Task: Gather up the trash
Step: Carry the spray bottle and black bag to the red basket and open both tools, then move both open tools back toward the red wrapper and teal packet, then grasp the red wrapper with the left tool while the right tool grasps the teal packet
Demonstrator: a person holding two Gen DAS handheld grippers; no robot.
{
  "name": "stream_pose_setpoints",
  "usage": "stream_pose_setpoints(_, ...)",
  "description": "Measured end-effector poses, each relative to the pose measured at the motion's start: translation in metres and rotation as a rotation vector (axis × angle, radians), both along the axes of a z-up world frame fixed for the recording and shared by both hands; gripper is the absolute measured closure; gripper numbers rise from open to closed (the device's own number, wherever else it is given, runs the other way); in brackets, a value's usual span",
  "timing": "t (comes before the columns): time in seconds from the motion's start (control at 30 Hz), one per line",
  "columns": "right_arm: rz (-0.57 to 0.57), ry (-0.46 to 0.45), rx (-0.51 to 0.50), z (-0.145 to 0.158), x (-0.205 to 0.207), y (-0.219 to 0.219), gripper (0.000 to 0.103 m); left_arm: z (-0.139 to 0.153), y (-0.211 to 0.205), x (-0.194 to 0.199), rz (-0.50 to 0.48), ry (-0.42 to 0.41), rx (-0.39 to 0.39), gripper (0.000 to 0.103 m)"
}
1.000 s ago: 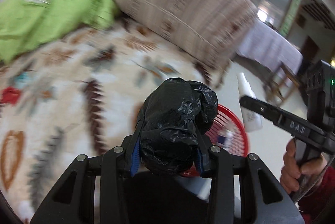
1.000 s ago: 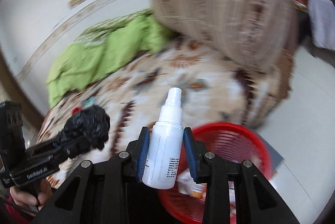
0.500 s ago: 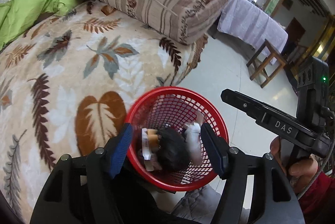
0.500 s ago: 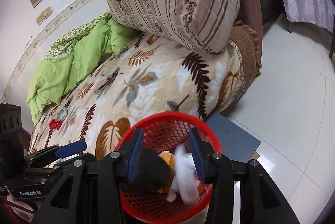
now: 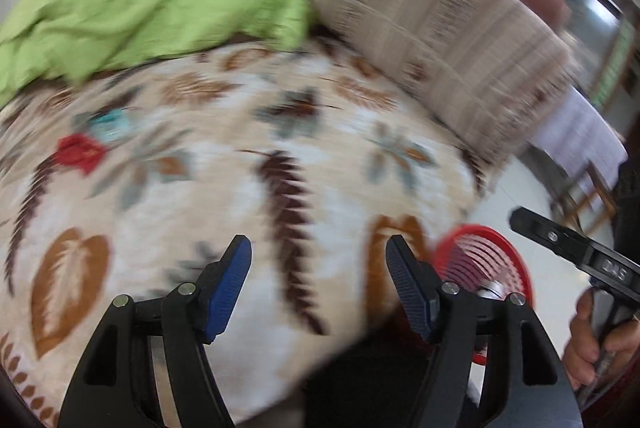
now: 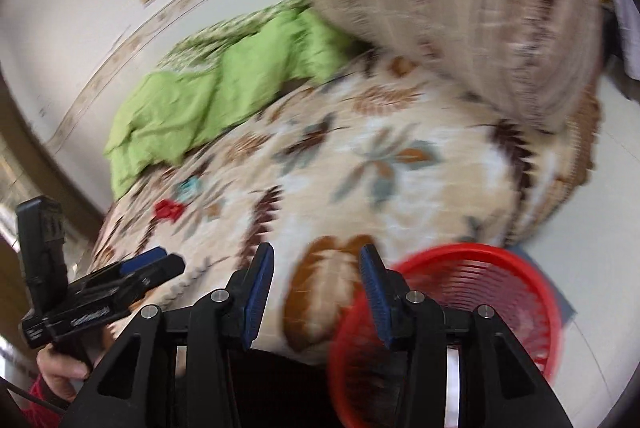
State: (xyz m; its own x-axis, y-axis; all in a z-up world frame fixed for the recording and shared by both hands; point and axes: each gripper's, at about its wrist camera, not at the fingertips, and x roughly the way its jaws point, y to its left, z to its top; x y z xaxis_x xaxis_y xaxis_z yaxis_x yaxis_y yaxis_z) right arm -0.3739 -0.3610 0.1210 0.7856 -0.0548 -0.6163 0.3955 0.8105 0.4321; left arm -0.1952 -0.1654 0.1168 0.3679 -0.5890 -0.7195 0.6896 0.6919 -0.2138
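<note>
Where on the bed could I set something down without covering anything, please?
The widest bare stretch of the leaf-print blanket lies between the green quilt, the striped cushion and the red basket at the bed's edge. The far-left area is busier: a red scrap and a teal scrap lie there below the quilt.
</note>
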Motion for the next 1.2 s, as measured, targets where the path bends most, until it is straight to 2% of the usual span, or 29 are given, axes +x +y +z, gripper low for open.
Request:
stream_pose_setpoints(0.17,0.111,0.01,0.015,0.001,0.058,0.029,0.056,-0.002,0.054,0.058,0.183,0.012,-0.028,0.034)
stream_pose_setpoints(0.37,0.214,0.016,-0.009,0.002,0.107,0.06,0.056,-0.009,0.108,0.149,0.405,0.011,0.006,0.029)
stream_pose_setpoints(0.43,0.233,0.023,-0.004,0.001,0.12,0.062,0.056,-0.018,0.119,0.183,0.477,0.049,0.005,0.029)
stream_pose_setpoints(0.53,0.25,0.031,0.005,-0.002,0.137,0.063,0.056,-0.037,0.132,0.234,0.577,0.173,-0.07,0.029)
stream_pose_setpoints(0.6,0.255,0.039,0.003,-0.004,0.147,0.062,0.056,-0.05,0.134,0.256,0.609,0.242,-0.123,0.029)
stream_pose_setpoints(0.73,0.271,0.055,-0.006,-0.009,0.164,0.061,0.056,-0.078,0.124,0.292,0.68,0.341,-0.17,0.029)
stream_pose_setpoints(0.77,0.276,0.061,-0.01,-0.011,0.169,0.061,0.056,-0.082,0.121,0.295,0.686,0.351,-0.173,0.029)
stream_pose_setpoints(0.83,0.28,0.075,-0.015,-0.014,0.178,0.06,0.056,-0.089,0.114,0.298,0.697,0.332,-0.151,0.043)
stream_pose_setpoints(0.87,0.284,0.078,-0.015,-0.015,0.181,0.059,0.056,-0.092,0.112,0.3,0.695,0.323,-0.131,0.059)
stream_pose_setpoints(0.97,0.303,0.091,-0.016,-0.017,0.198,0.06,0.056,-0.093,0.115,0.296,0.682,0.289,-0.135,0.071)
stream_pose_setpoints(1.1,0.364,0.099,-0.02,-0.016,0.234,0.072,0.054,-0.078,0.134,0.274,0.69,0.243,-0.127,0.073)
stream_pose_setpoints(1.2,0.418,0.106,-0.021,-0.02,0.276,0.086,0.045,-0.059,0.148,0.244,0.691,0.196,-0.113,0.073)
